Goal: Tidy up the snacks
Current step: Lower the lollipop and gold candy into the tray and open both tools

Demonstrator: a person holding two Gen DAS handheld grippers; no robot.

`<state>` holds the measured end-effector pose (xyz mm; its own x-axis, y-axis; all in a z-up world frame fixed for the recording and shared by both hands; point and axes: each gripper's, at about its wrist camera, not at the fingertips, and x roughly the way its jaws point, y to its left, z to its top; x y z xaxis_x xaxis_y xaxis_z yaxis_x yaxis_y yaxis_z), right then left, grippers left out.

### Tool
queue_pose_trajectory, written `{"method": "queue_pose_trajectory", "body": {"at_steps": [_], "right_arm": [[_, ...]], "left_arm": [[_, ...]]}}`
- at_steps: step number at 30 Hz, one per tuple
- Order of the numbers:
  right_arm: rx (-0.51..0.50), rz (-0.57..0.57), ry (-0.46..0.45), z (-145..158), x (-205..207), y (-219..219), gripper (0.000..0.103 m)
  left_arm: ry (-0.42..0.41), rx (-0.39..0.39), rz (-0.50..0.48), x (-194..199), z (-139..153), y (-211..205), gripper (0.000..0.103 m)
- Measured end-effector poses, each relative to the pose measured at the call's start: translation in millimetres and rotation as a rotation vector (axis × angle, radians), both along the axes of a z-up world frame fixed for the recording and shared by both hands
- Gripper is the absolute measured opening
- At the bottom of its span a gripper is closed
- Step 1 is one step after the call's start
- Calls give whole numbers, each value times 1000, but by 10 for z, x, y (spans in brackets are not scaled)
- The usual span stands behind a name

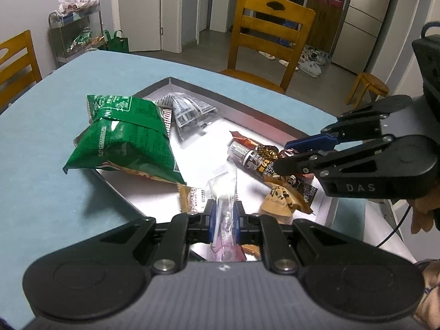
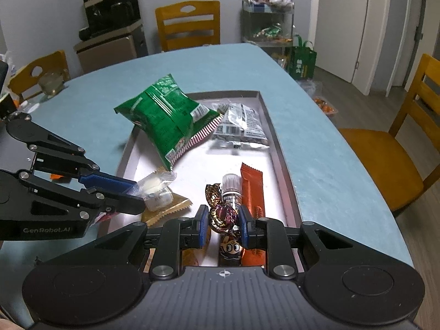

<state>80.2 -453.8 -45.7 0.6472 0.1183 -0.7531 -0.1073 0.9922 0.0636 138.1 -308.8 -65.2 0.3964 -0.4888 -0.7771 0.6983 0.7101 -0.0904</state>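
Observation:
A shallow grey tray (image 2: 277, 137) on the blue table holds the snacks. My left gripper (image 1: 224, 216) is shut on a clear plastic-wrapped snack (image 1: 224, 206), also seen from the right wrist view (image 2: 154, 187), over the tray's near end. My right gripper (image 2: 222, 220) is shut on a shiny brown foil-wrapped candy (image 2: 222, 217), seen from the left view (image 1: 287, 152), above a small bottle (image 2: 231, 187) and an orange bar (image 2: 253, 189). A green chip bag (image 2: 165, 115) and a silver packet (image 2: 242, 123) lie at the tray's far end.
A tan packet (image 1: 283, 200) and a dark wrapped bar (image 1: 299, 187) lie in the tray. Wooden chairs (image 1: 269, 38) stand around the blue table (image 1: 41, 165). A glass (image 2: 51, 82) stands at the table's far left corner. A metal cart (image 2: 268, 22) stands by the wall.

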Motion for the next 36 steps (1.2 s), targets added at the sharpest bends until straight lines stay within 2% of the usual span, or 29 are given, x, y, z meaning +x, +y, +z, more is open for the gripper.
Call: {"method": "queue_pose_trajectory", "body": {"at_steps": [26, 33, 36], "right_arm": [[4, 1, 46, -117, 112, -25, 26], [5, -13, 41, -104, 116, -42, 34], [4, -16, 39, -99, 122, -33, 35]], "left_arm": [[-13, 16, -29, 78, -63, -124, 8], [-18, 7, -32, 60, -40, -112, 14], [-26, 3, -30, 50, -26, -109, 14]]}}
